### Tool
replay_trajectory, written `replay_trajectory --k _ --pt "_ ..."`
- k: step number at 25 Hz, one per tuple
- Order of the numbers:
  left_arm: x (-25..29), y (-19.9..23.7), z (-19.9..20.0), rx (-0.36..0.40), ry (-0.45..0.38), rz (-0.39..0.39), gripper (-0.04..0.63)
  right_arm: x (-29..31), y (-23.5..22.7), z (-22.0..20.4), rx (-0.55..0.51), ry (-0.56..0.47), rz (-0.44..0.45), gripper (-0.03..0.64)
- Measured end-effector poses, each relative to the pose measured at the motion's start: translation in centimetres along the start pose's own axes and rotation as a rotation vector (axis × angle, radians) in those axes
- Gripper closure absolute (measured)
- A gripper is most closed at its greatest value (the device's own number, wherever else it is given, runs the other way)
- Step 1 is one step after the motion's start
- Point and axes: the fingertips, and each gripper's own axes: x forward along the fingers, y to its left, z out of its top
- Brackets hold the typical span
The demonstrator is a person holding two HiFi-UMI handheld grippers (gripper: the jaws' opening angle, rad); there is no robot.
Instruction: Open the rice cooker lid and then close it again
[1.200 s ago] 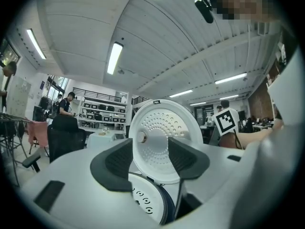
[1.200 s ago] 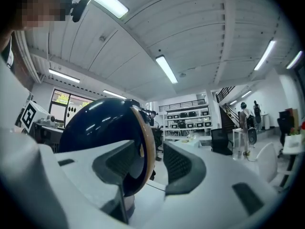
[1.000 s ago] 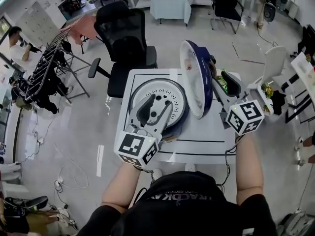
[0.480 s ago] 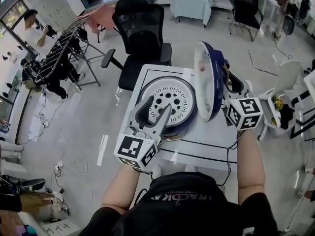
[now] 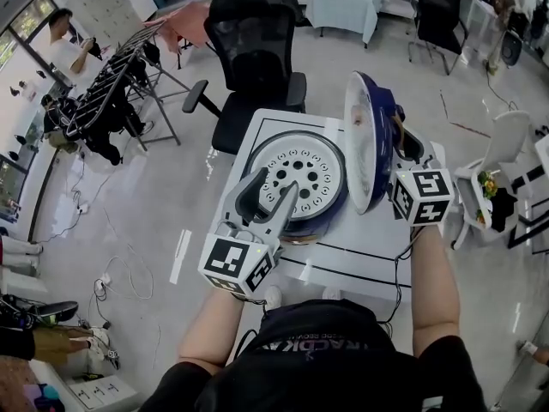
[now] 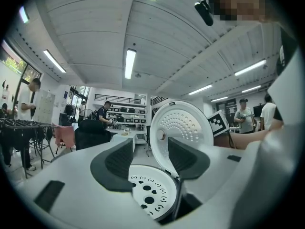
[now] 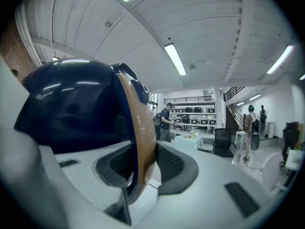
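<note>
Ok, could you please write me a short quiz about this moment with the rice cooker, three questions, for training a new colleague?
1. True or false: the rice cooker lid lies shut.
2. What stands between the jaws of the right gripper? A) the brown handle of the lid B) a spoon C) nothing
3. In one word, what is between the jaws of the left gripper?

Key
1. False: the lid stands upright, open.
2. A: the brown handle is between the jaws, which are closing on it.
3. Nothing: the jaws stand apart, and the perforated white plate shows beyond them.
</note>
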Motion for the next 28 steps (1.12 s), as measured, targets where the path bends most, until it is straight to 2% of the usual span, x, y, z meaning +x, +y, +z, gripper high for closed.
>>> replay_trajectory --k 15,24,28 --pt "-1.7 1.9 0.4 -0.021 -0.018 -0.009 0.373 1.0 3.8 2.0 -0.181 0.034 -0.041 0.505" --pt "-3.0 4.9 0.5 -0.032 -0.020 -0.017 0.383 3.0 9.1 2.7 -0.402 0.073 -0.022 0.501" --pt "-3.7 6.2 0.7 -0.038 -0.026 -0.012 0.442 3.8 11.6 2.4 -0.502 0.103 -0.004 0.494"
